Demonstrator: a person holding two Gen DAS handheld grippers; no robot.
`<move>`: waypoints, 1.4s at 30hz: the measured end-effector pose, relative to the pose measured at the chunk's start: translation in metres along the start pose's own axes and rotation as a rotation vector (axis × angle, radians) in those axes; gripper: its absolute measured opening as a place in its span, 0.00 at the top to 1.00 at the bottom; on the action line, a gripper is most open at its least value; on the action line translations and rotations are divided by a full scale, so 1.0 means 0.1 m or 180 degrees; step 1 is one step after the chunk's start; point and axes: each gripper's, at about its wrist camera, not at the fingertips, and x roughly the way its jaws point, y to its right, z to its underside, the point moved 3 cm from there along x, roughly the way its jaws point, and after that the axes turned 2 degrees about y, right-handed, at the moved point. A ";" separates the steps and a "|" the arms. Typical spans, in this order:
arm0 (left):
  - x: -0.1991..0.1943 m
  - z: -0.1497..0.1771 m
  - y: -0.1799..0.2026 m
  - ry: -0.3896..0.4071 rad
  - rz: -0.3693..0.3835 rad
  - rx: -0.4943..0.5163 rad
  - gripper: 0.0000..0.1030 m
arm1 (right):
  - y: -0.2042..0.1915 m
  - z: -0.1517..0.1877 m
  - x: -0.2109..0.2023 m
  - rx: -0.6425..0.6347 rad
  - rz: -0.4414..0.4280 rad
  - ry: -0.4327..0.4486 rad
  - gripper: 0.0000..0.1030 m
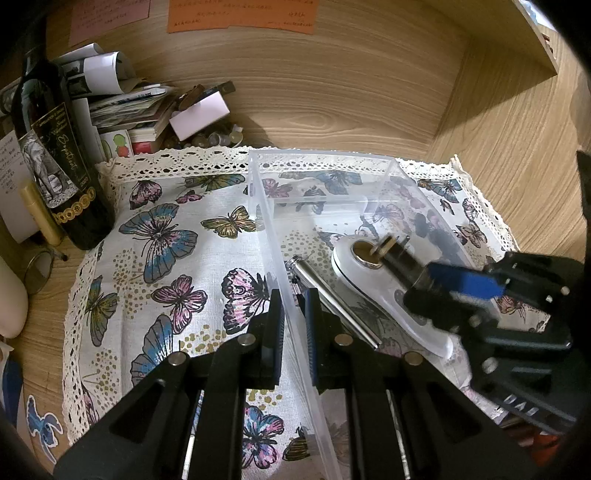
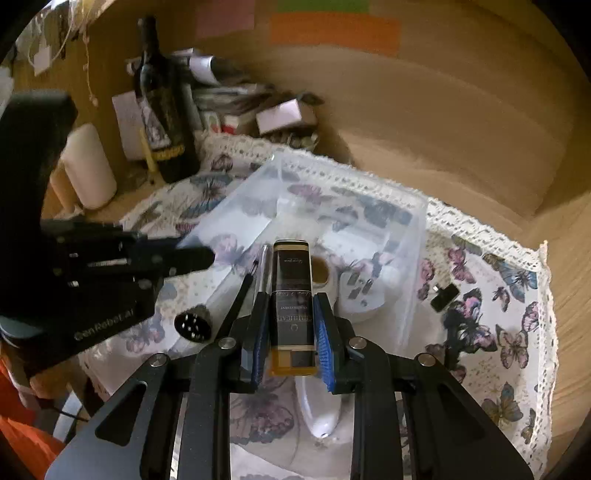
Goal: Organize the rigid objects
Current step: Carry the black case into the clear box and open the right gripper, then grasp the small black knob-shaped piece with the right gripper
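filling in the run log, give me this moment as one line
left gripper: fingers astride clear bin wall | right gripper: shut on dark bottle, over bin | in bin: white device, metal pen

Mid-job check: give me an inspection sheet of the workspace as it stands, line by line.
Surface: butterfly-print cloth with lace edge on a wooden desk.
Job's things: clear plastic bin on the cloth; inside it a metal pen and a white device; a small black adapter lies on the cloth outside the bin.
Clutter: wine bottle, paper stack, white candle.
Grippers: left tool straddles the bin's wall, shut on it; right tool shut on a black-and-gold bottle over the bin.
Cables: nothing seen.
Surroundings: sticky notes on the wooden back panel.
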 end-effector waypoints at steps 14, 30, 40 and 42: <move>0.00 0.00 0.00 -0.0003 -0.0001 0.0002 0.90 | -0.11 0.14 0.18 -0.0136 -0.0070 -0.0346 0.79; 0.00 0.00 0.00 -0.0001 -0.0002 0.0002 0.90 | 0.07 0.01 -0.12 0.0037 0.0005 -0.0022 0.77; 0.00 0.00 0.00 -0.0001 -0.0004 0.0004 0.90 | 0.67 -0.13 -0.56 0.0366 0.0514 0.0390 0.63; 0.00 0.00 0.00 -0.0002 -0.0003 0.0003 0.90 | 0.81 -0.13 -0.58 0.0433 0.0656 0.0411 0.61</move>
